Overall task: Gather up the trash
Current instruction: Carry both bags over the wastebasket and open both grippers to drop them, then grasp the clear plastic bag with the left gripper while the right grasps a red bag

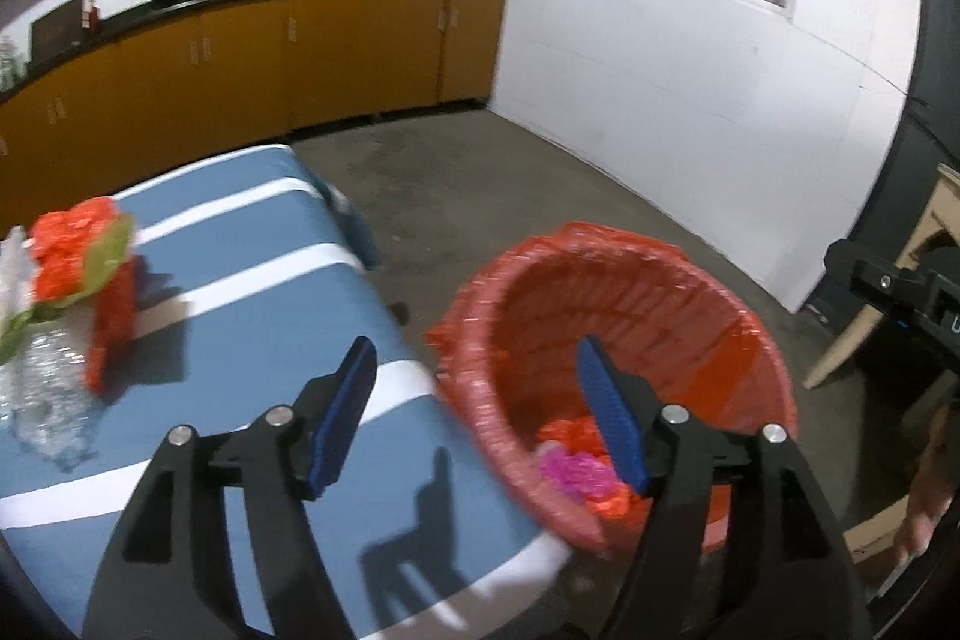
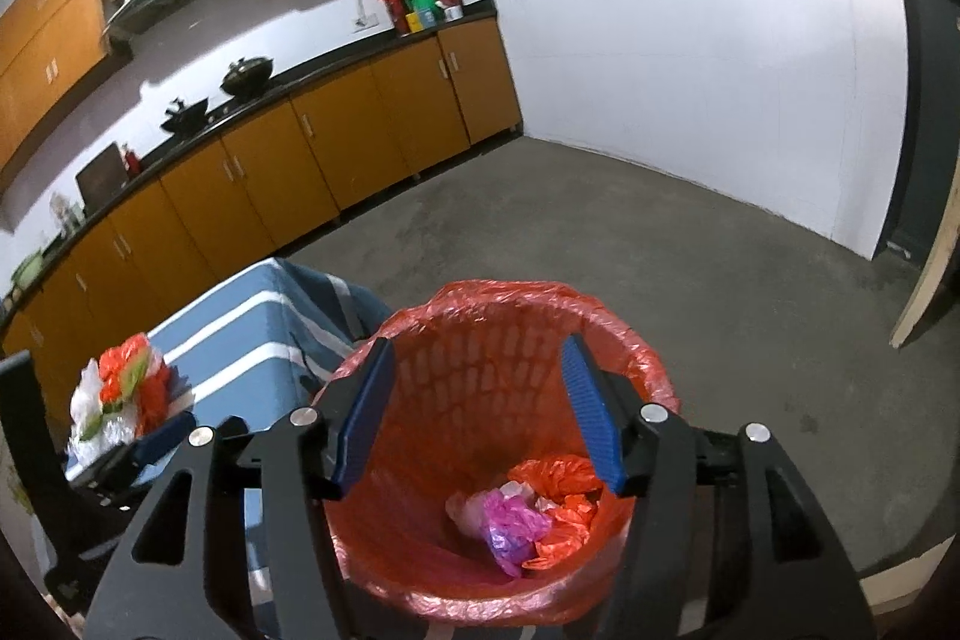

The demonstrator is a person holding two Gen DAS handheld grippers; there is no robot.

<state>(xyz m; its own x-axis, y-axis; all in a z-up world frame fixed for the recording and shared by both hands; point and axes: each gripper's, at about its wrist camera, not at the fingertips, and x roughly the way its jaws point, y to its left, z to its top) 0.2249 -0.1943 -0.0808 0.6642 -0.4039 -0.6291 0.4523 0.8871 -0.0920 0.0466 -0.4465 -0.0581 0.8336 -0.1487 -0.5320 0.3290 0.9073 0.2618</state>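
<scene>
Trash, a loose heap of crumpled orange, white, green and clear plastic bags and wrappers [image 1: 66,292], lies on the blue cloth with white stripes that covers the table [image 1: 258,340], at its far left part as the left wrist view shows it. The round orange plastic basket lined with a thin orange bag [image 1: 606,316] stands just beside the table's right edge and already holds crumpled pink, orange and white bags [image 2: 528,502] at its bottom.

The left gripper [image 1: 480,412] straddles the border between table and basket; its blue-padded jaws stand well apart with nothing between them. The heap lies to its left and farther forward, well apart from its fingertips. The right gripper [image 2: 477,412] hangs over the basket's mouth, jaws likewise apart and empty, and the basket stands between it and the heap.

Judged from this layout, the left gripper is the nearer to the remaining heap, and a next pick would call for a sweep leftward across the cloth. The heap shows no clear long axis; it is a rough mound.
</scene>
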